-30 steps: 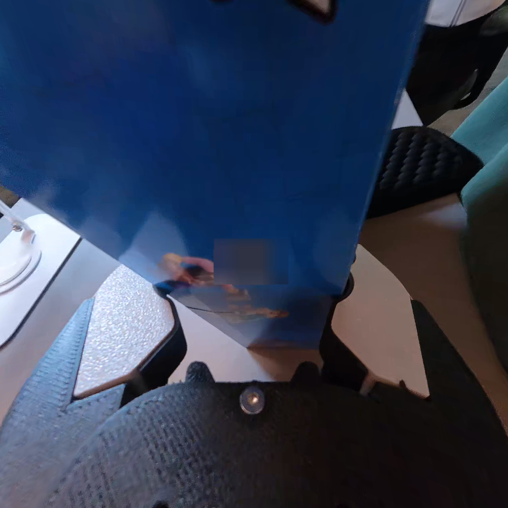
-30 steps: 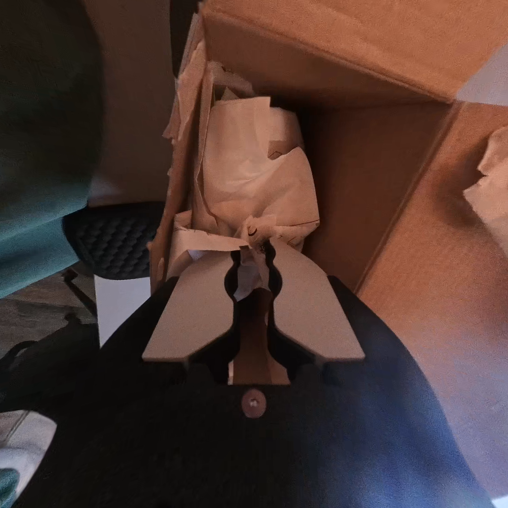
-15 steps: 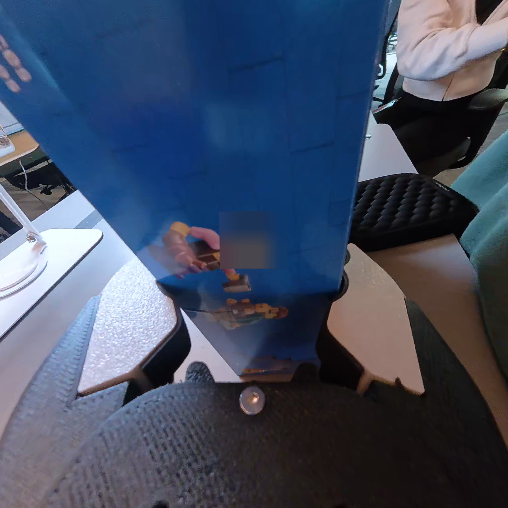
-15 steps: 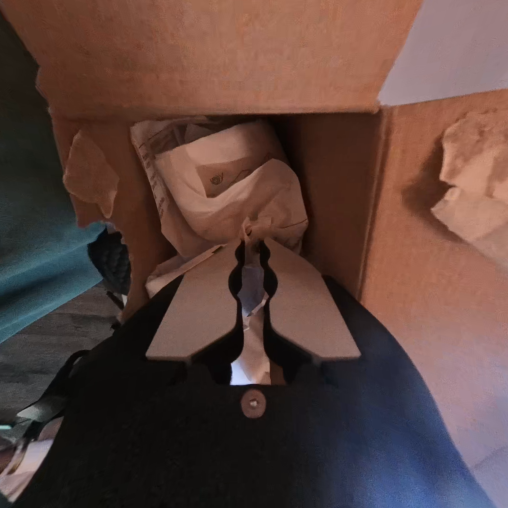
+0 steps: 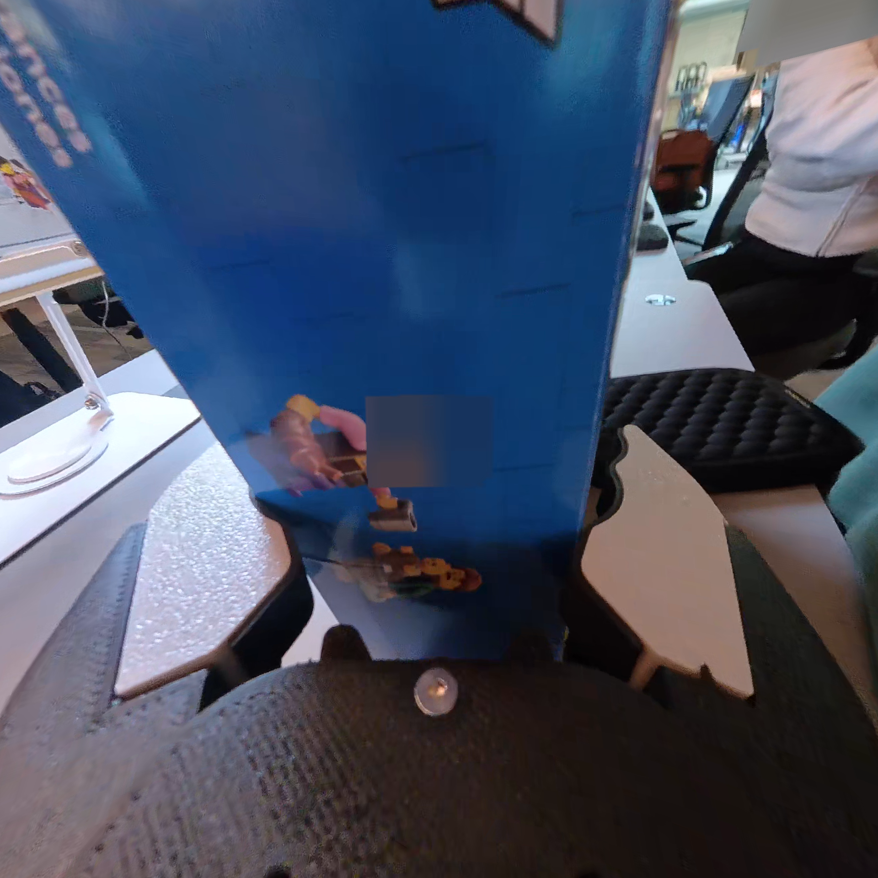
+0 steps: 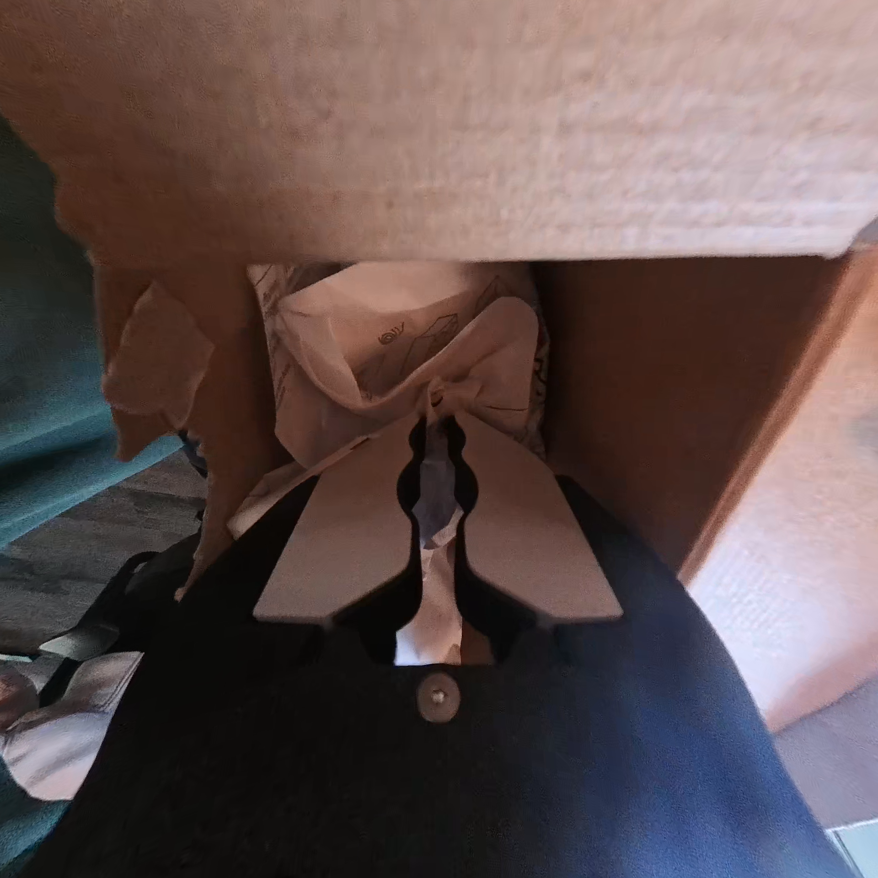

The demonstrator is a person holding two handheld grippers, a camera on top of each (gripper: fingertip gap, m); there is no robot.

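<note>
Left wrist view had my left gripper spread wide around a tall blue box, glossy, with small printed figures low on its face. The box stood up between my fingers, reaching back to the gripper body and up past the top of the view. My left finger's tip met the box's lower left edge and my right finger lay against its right edge, so I had it clamped by its sides. Below it lay a white table. A white stand sat off to my left, and a black quilted cushion lay just right of the box. A person in a pale top sat farther back on the right.

Over on the right wrist view, my right gripper was nearly pressed together, pinching a fold of crumpled white paper printed with thin line drawings. The paper bunched at my fingertips and a strip of it ran back between the fingers. That paper sat inside a brown cardboard box, near the left wall, with a flap spanning the top of the view. Teal fabric showed at the left edge.
</note>
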